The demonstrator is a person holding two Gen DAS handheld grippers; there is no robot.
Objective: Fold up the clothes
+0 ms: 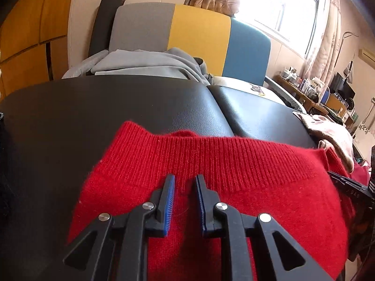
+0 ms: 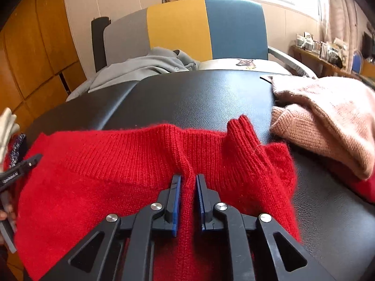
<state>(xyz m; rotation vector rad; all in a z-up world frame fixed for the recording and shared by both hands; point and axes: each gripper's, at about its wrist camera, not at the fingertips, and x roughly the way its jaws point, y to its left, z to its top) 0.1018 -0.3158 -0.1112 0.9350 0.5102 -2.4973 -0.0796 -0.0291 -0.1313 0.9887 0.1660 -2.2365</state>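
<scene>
A red knit sweater lies on a black padded table, its ribbed hem towards the far side. My left gripper rests on the sweater near its left part, jaws a little apart with red fabric between them. My right gripper is over the sweater and pinches a raised fold of red knit between its blue pads. A ribbed cuff sticks up to the right of it. Each gripper shows at the edge of the other's view.
A pink knit garment lies folded at the table's right side. Behind the table stands a grey, yellow and blue chair with grey clothes on it. A cluttered desk is at the far right.
</scene>
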